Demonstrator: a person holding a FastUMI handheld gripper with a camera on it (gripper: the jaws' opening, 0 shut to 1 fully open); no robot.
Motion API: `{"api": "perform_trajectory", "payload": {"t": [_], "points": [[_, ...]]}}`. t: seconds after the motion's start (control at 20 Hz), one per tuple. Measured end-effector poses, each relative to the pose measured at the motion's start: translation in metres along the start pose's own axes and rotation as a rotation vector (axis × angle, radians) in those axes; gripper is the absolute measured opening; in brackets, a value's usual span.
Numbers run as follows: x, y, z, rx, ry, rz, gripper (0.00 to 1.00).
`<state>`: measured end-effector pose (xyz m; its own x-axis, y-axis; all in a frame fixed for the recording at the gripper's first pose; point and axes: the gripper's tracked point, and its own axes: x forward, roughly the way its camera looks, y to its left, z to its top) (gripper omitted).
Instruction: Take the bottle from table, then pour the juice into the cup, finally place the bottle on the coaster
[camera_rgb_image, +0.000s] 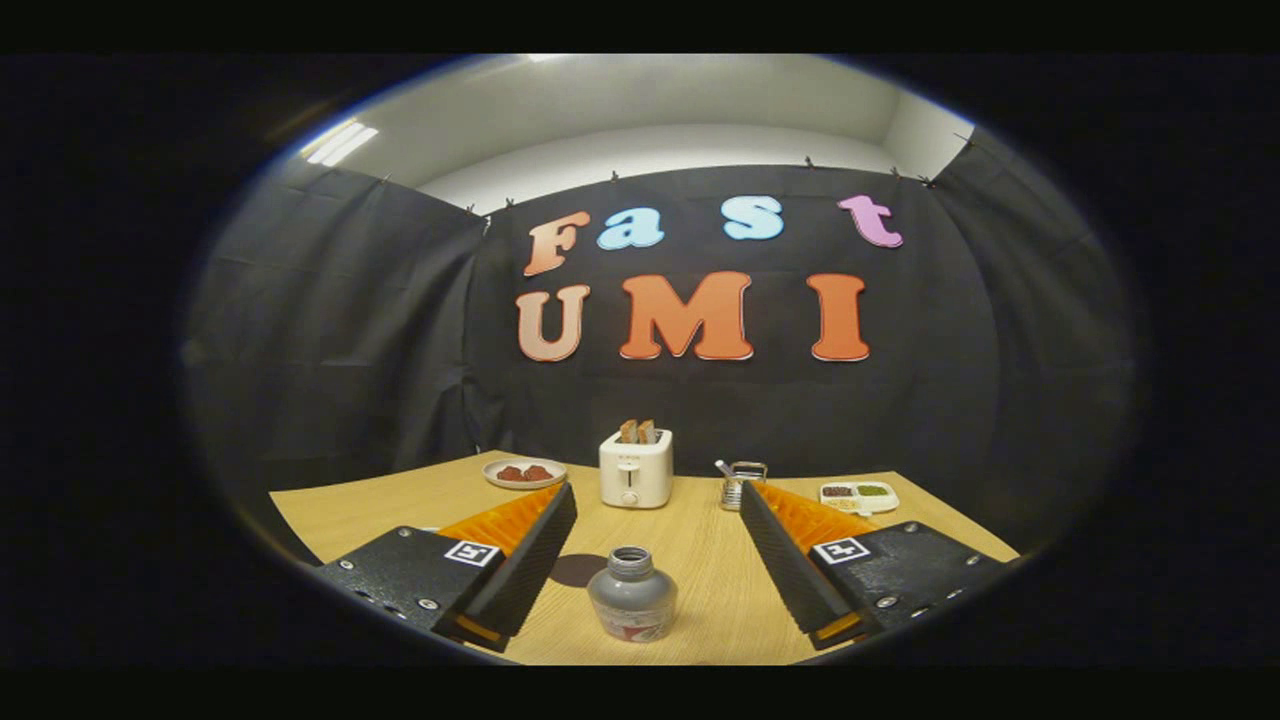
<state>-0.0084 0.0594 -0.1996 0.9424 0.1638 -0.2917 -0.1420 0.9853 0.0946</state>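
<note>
Nearest of all, the claw (660, 520) hangs low over the desk (700, 560) with its two fingers spread wide apart, gripping nothing. Between those fingers, toward their near ends and touching neither, stands the bottle (632, 594). It is short and squat, upright, with a rounded grey body, a narrow neck and an open mouth with no cap on it; a label with red and white on it wraps the lower front, too small to read. Just left of the bottle and a little farther off, a dark round coaster (578, 569) lies flat on the wood, partly hidden by the left finger. Beyond the fingertips, near the middle of the far edge, sits a white toaster (635, 469) with two slices of toast (637, 431) sticking up from its slots. Left of it a pale plate (524, 473) carries some reddish pieces of food. Right of the toaster, close to the right fingertip, stands a small metal holder (741, 479) whose exact kind I cannot tell. Farther right, a white tray (858, 495) with compartments holds dark, reddish and green contents. The desk top is light wood.
</note>
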Motion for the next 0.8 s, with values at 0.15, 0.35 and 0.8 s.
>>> {"api": "perform_trajectory", "payload": {"t": [0.15, 0.35, 0.8], "points": [[0.004, 0.001, -0.02, 0.019, 0.043, 0.006, 0.98], [0.005, 0.008, -0.042, 0.029, 0.077, 0.027, 0.98], [0.004, 0.02, -0.108, 0.022, 0.214, 0.059, 0.98]]}}
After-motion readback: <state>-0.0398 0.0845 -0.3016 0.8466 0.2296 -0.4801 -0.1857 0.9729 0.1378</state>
